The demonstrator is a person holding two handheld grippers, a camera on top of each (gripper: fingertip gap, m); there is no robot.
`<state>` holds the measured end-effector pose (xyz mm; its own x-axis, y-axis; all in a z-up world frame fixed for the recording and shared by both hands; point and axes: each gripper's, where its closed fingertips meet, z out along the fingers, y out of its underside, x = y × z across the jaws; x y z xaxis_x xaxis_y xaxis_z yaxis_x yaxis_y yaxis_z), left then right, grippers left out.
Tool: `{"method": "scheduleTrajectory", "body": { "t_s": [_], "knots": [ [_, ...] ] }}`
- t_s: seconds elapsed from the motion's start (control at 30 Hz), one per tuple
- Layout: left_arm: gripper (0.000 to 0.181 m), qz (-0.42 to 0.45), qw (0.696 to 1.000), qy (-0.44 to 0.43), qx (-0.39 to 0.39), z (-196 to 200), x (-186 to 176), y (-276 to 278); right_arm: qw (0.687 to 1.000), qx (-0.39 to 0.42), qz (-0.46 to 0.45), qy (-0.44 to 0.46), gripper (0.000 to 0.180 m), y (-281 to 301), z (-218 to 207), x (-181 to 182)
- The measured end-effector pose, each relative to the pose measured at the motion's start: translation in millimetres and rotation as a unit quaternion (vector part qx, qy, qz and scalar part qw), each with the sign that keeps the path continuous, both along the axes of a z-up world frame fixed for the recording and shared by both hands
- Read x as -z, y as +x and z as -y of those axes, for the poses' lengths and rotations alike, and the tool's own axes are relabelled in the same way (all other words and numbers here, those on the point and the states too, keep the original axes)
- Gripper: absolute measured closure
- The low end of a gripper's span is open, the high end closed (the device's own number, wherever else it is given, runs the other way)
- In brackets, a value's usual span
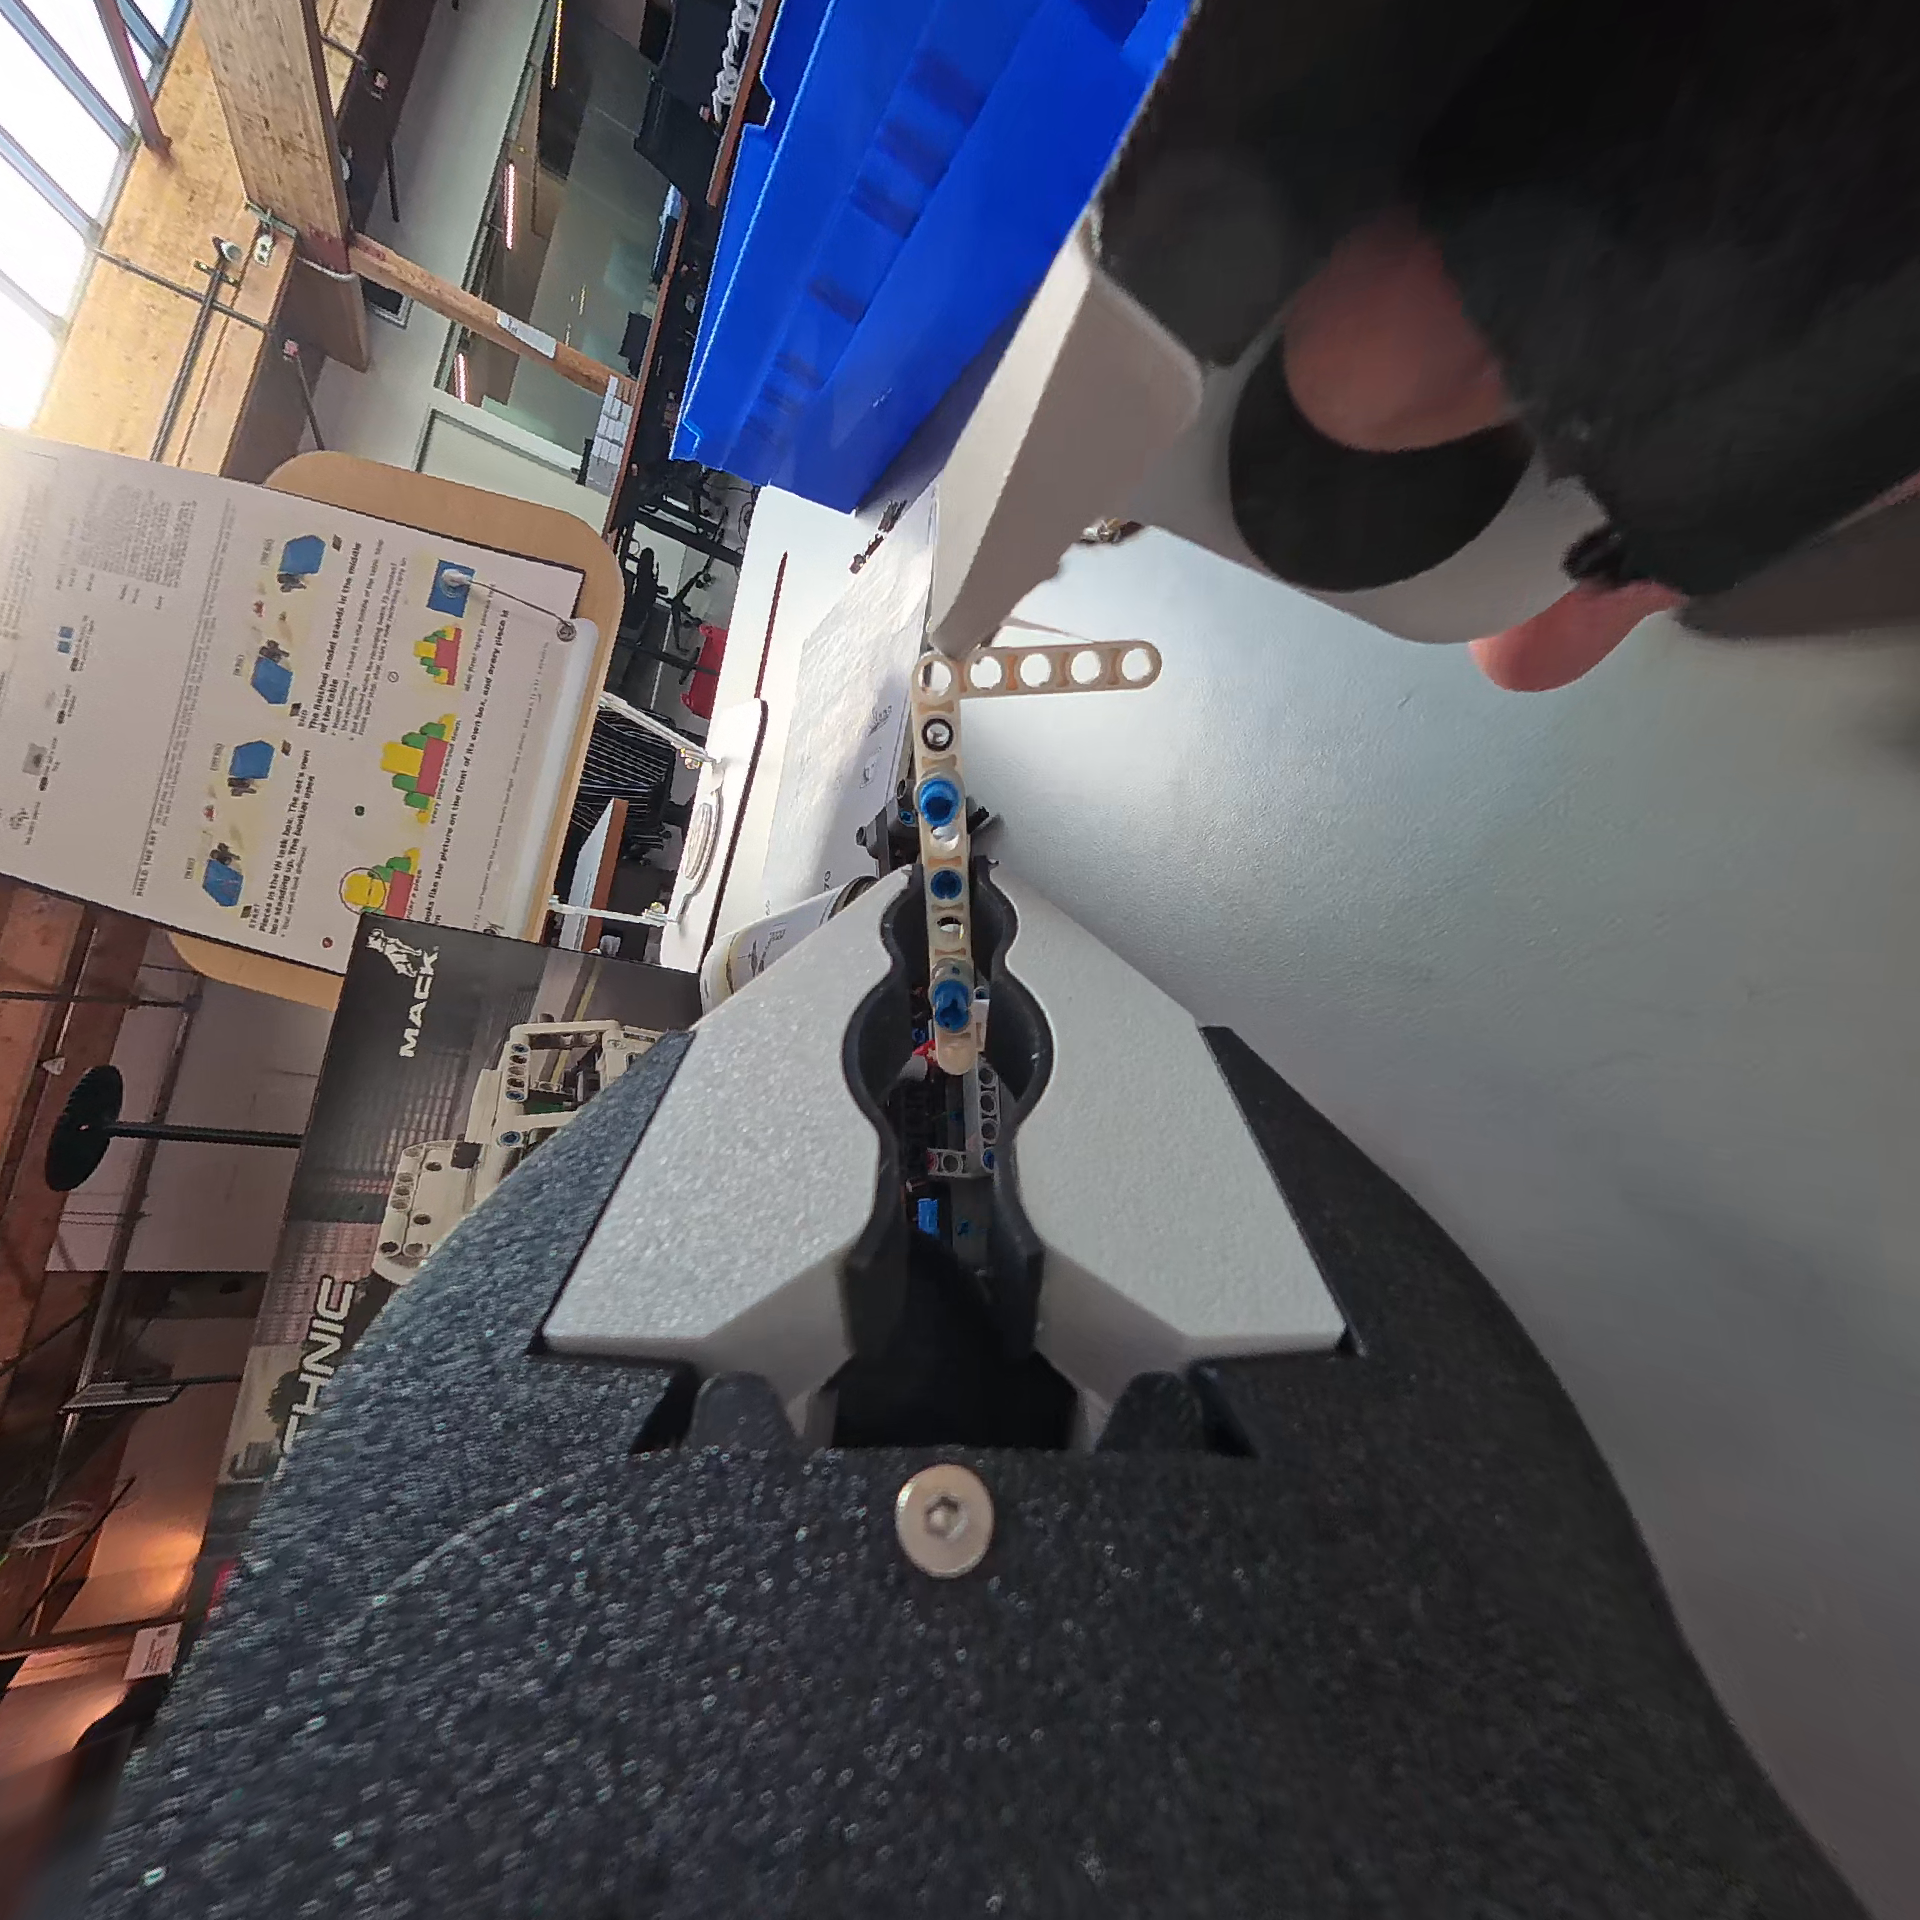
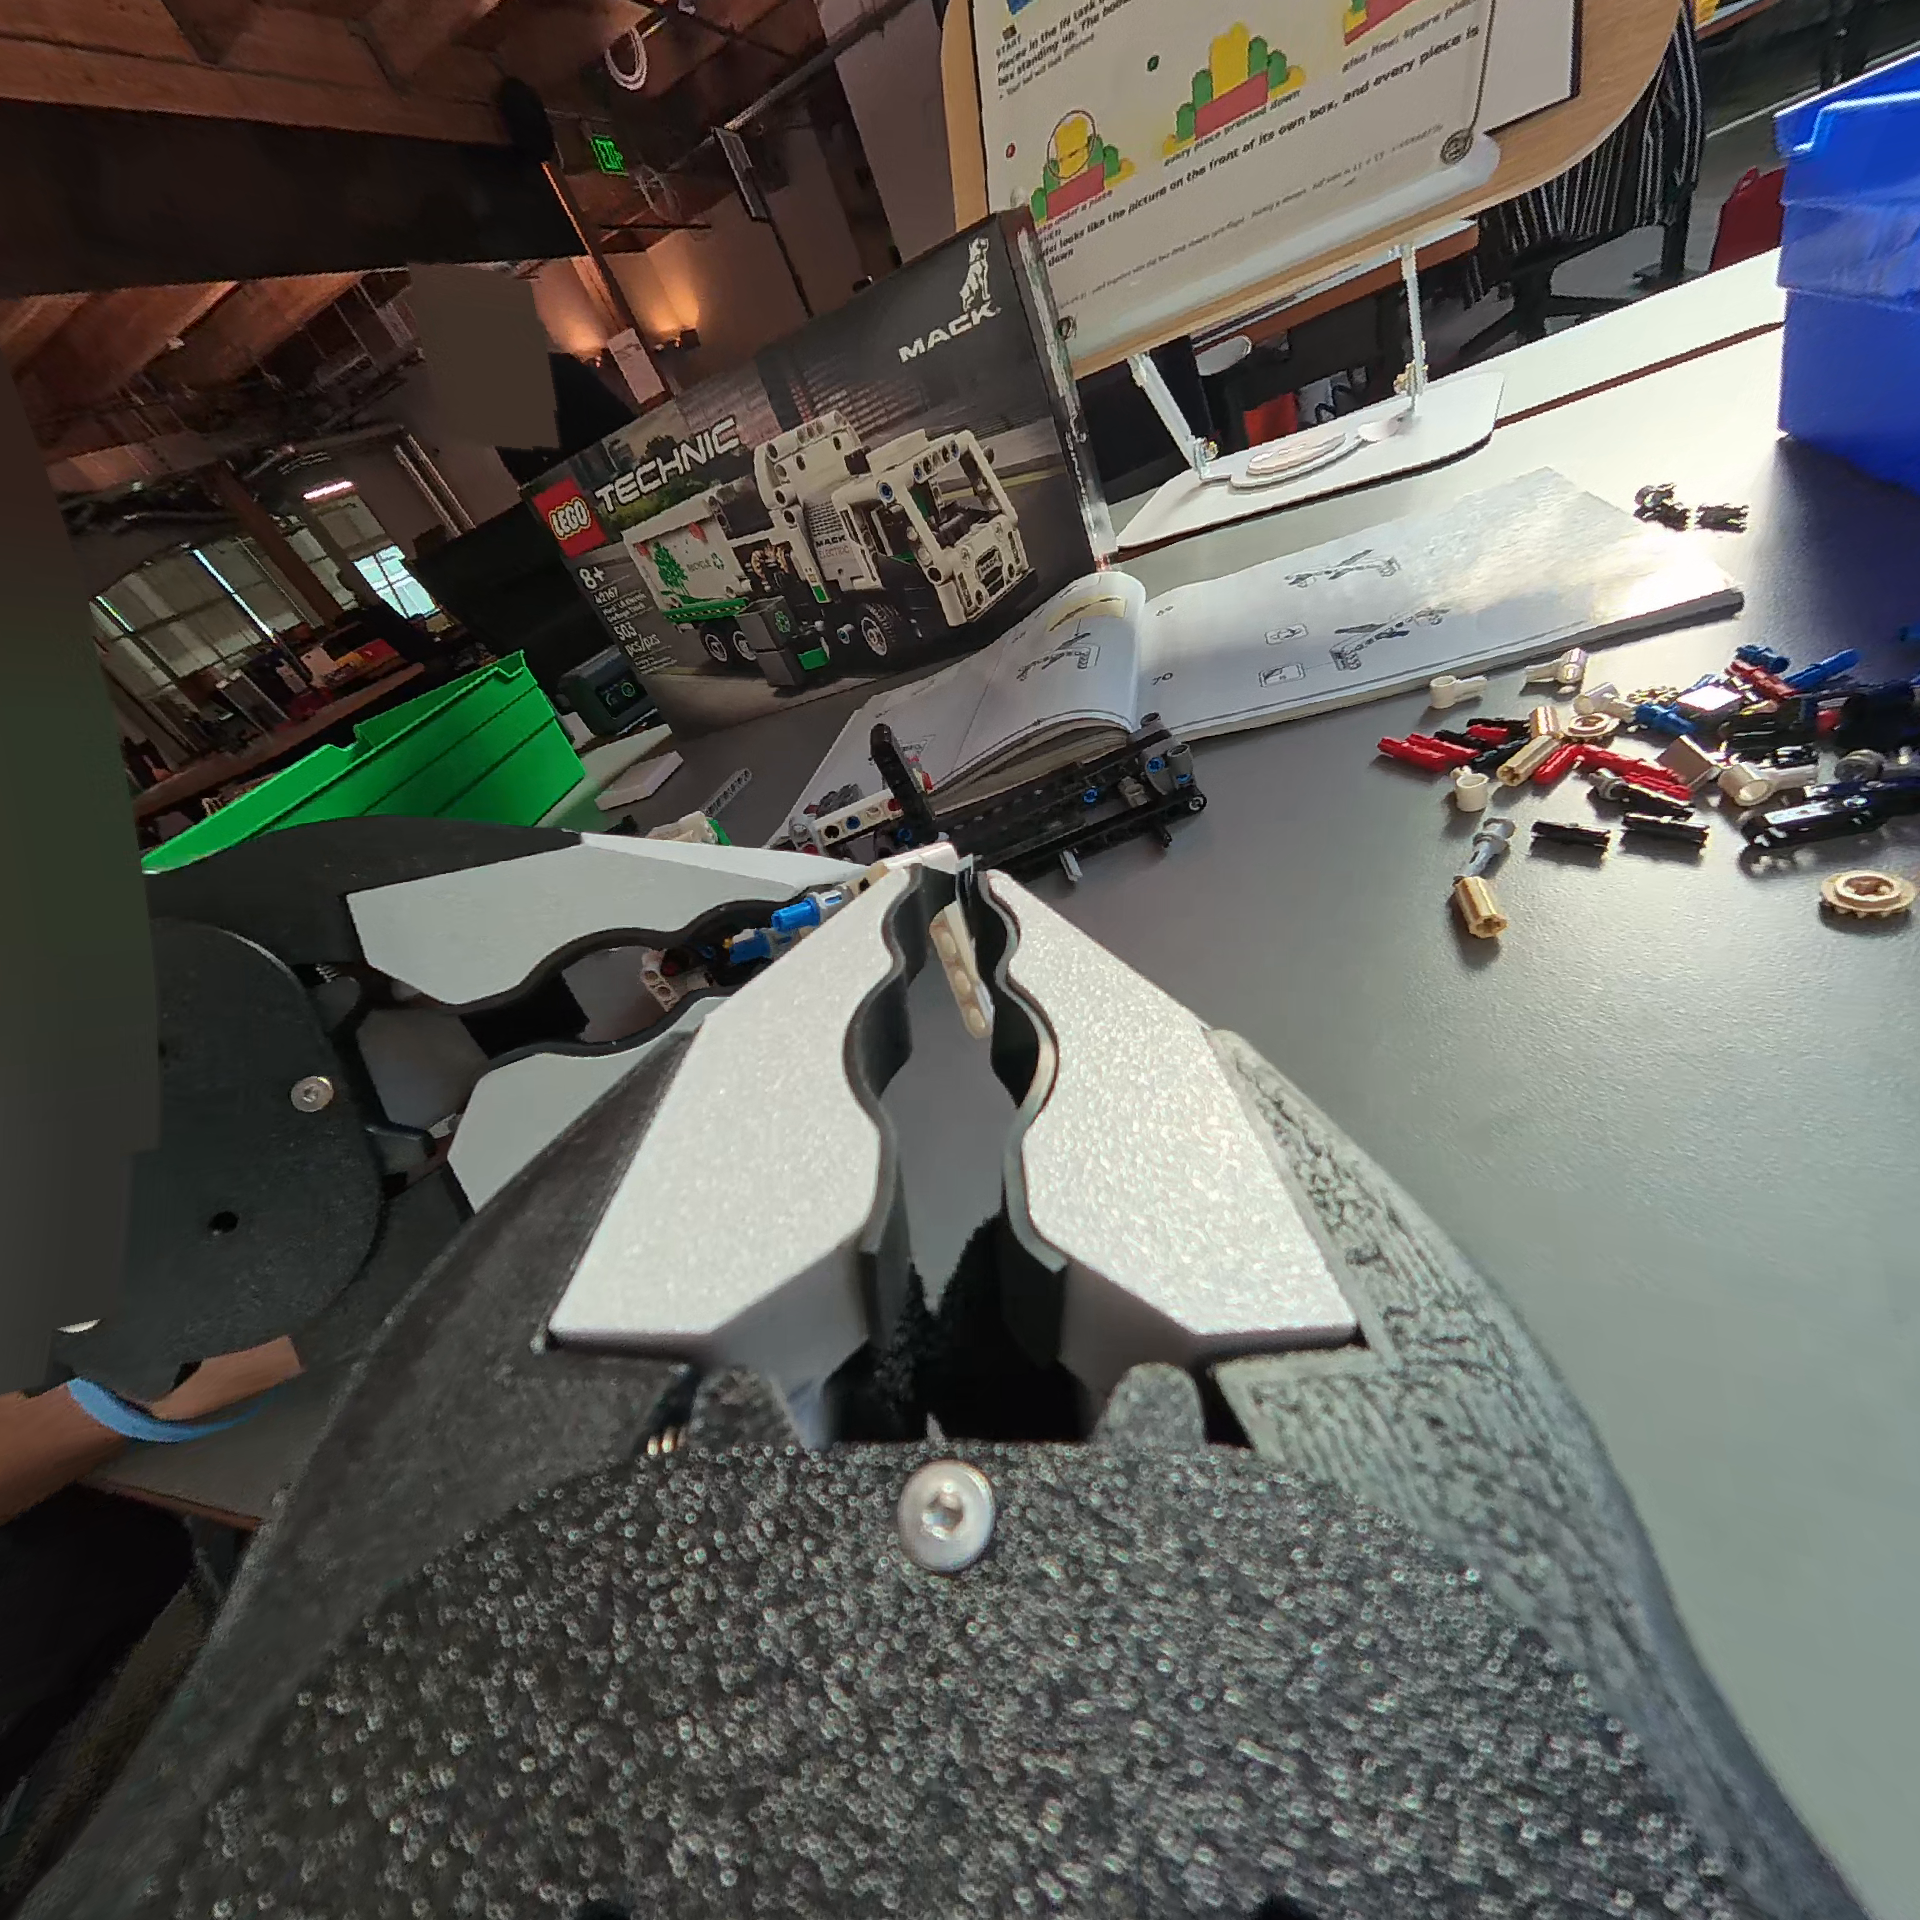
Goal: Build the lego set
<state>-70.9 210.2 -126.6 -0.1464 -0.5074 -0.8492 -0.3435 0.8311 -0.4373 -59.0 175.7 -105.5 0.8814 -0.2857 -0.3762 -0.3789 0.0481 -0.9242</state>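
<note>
My left gripper [image 1: 948, 894] is shut on a small sub-assembly: a white beam with blue pins [image 1: 943, 831] sticks out past its tips. My right gripper [image 2: 951, 878] is shut on a short white beam [image 2: 961, 966]. In the left wrist view this beam [image 1: 1049, 665] lies crosswise, and its end meets the far end of the pinned beam. One finger [image 1: 1029, 436] of the right gripper, held by a gloved hand, comes down onto that corner. In the right wrist view the left gripper's fingers [image 2: 582, 904] reach in from the left with the blue pins [image 2: 790, 920] showing.
On the grey table [image 2: 1455, 1143] lie an open instruction booklet [image 2: 1351, 613], a black frame assembly [image 2: 1070, 790] in front of it and a pile of loose parts [image 2: 1662, 748] at right. The set's box [image 2: 831, 520] stands behind. Blue bins [image 2: 1849, 312] are far right, a green bin [image 2: 416, 758] left. The gap from one gripper's tips to the other's is roughly 5 centimetres.
</note>
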Motion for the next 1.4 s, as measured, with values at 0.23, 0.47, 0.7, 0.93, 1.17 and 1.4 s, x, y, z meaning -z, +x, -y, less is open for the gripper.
{"method": "scheduleTrajectory", "body": {
  "t_s": [0.23,0.47,0.7,0.93,1.17,1.4],
  "knots": [
    [0.176,-0.005,1.000,0.006,0.007,5,4,0,0.995,-0.026,-0.079,0.060,0.162,4,1,-10],
    [0.176,-0.018,0.996,-0.070,0.048,14,4,-2,0.995,-0.038,-0.032,0.090,0.158,21,18,-31],
    [0.177,-0.004,0.955,-0.220,0.197,40,-15,-16,0.964,-0.258,0.043,0.054,0.153,-8,40,-39],
    [0.177,0.029,0.910,-0.277,0.306,63,-39,-33,0.854,-0.486,-0.152,0.107,0.139,-57,67,-46],
    [0.177,0.024,0.879,-0.321,0.353,73,-44,-38,0.790,-0.535,-0.277,0.116,0.148,-78,70,-38],
    [0.176,0.008,0.878,-0.316,0.360,78,-38,-39,0.774,-0.536,-0.309,0.133,0.157,-77,68,-37]
  ]
}}
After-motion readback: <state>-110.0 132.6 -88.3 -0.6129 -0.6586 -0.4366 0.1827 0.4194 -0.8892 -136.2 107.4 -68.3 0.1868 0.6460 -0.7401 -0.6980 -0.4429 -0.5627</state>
